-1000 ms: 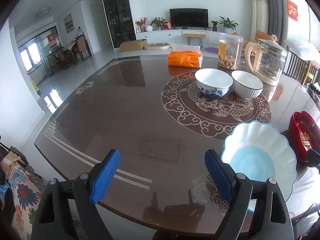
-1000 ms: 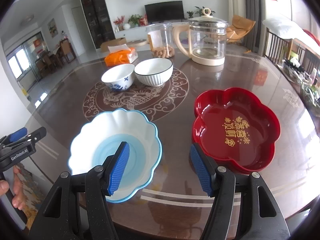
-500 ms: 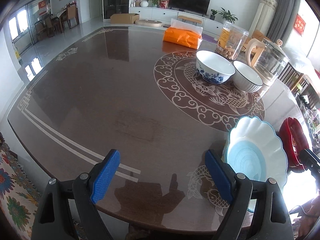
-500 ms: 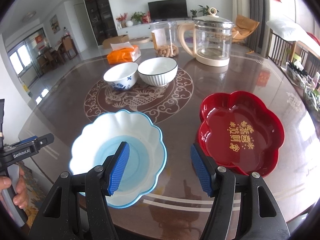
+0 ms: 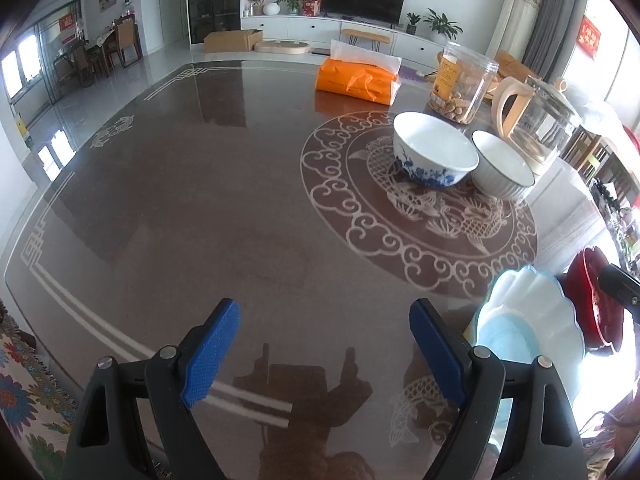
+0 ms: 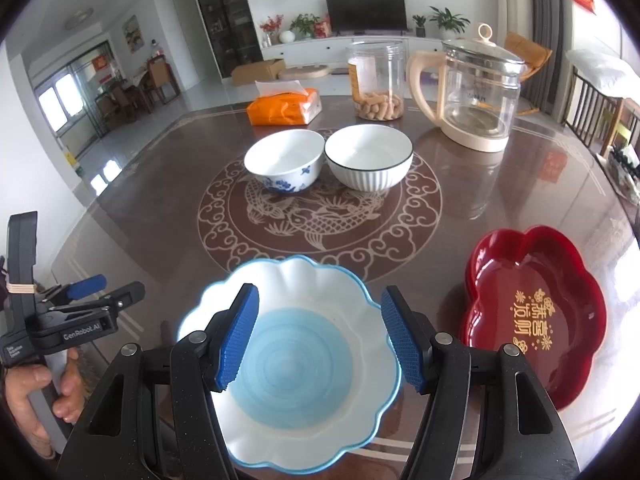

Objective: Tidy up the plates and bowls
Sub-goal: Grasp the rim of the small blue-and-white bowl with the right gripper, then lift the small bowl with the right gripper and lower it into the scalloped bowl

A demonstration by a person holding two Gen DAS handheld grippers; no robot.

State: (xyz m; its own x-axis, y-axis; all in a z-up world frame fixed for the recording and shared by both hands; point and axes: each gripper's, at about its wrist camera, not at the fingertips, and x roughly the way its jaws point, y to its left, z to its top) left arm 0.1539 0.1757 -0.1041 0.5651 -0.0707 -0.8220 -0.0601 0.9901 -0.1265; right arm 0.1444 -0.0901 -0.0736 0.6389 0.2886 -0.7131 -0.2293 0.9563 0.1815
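Note:
A scalloped white-and-blue plate (image 6: 304,360) lies at the table's near edge; it also shows in the left wrist view (image 5: 532,328). My right gripper (image 6: 318,336) is open and hovers over this plate, empty. A red flower-shaped plate (image 6: 536,320) lies to its right. A blue-patterned white bowl (image 6: 285,160) and a ribbed white bowl (image 6: 368,162) stand side by side on the table's centre medallion. My left gripper (image 5: 324,348) is open and empty over bare table, left of the scalloped plate; it shows in the right wrist view (image 6: 86,294).
An orange tissue pack (image 6: 285,108), a clear snack jar (image 6: 376,80) and a glass kettle (image 6: 476,92) stand behind the bowls. The dark glossy table (image 5: 180,208) has a wide bare left half. A patterned cloth (image 5: 24,400) lies beyond its left edge.
My right gripper has shifted left, from between the two plates to over the scalloped plate. My left gripper has swung its view left, so the plates sit further to its right.

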